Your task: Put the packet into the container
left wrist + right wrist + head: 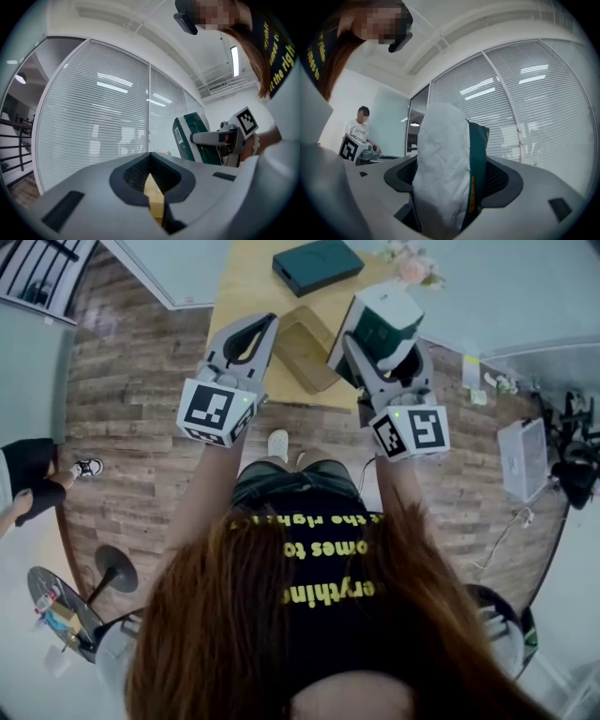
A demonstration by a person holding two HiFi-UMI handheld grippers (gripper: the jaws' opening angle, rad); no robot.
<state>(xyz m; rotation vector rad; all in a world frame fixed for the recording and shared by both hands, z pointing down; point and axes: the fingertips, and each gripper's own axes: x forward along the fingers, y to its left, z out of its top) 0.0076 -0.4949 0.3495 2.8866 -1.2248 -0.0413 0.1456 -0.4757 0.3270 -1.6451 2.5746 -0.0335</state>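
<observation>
Closest in the head view is the person's long reddish-brown hair (281,634), filling the 6 o'clock edge over a black shirt (319,549) with yellow lettering. Above it both grippers reach toward a wooden table (244,287) at 12 o'clock. The left gripper (267,326), at 11 o'clock, has its jaw tips pressed together and carries nothing. The right gripper (386,357), at 1 o'clock, is clenched on the packet (380,320), a white and dark green pack. The container (305,352), a shallow tan tray, lies on the table between the two grippers, and the packet sits just beside it toward 3 o'clock, not inside. A dark box (317,263) and pale flowers (408,263) lie farther back.

In the left gripper view the jaws meet at their tips; a tan sliver shows through the gap below. The packet, gripped by the other tool, appears at 3 o'clock before slatted blinds (98,117).

In the right gripper view the packet stands upright between the jaws, its quilted white face and green side pinched. A second person (358,124) stands at 9 o'clock.
</observation>
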